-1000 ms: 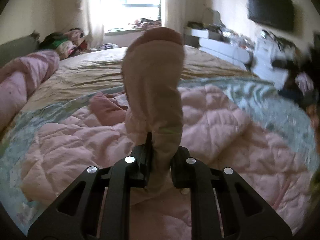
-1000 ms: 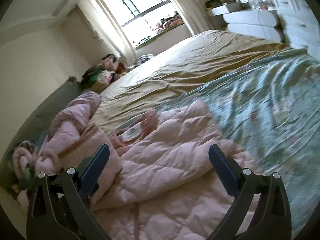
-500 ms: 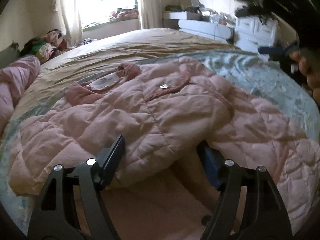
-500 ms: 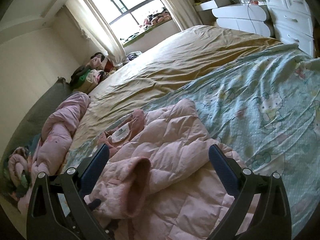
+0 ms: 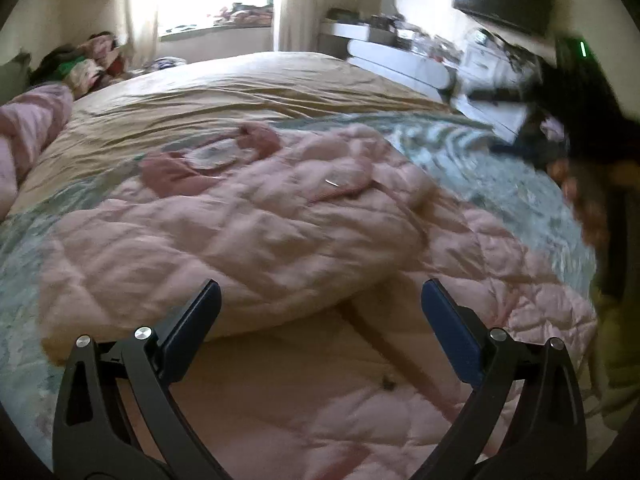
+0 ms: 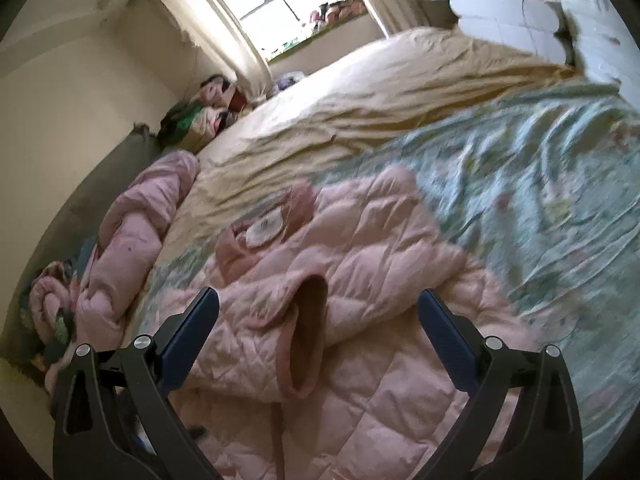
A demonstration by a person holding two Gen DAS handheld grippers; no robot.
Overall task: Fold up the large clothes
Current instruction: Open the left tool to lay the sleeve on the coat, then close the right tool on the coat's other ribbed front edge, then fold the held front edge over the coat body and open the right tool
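The left gripper (image 5: 320, 312) has just opened its jaws wide, empty, leaving the sleeve (image 6: 308, 336) folded across the pink quilted jacket (image 5: 256, 232). The right gripper (image 6: 318, 320), jaws wide and empty, hangs over the cuff at its twelve o'clock, probably for the next fold.

— How do we stand with our left gripper (image 5: 320, 312)?
— Its jaws have just been opening and now gape wide, gripping nothing, tilted downward.
— And our right gripper (image 6: 318, 320)?
— Spread just as wide, empty too, angled down, our hand (image 5: 580, 200) gripping its handle.
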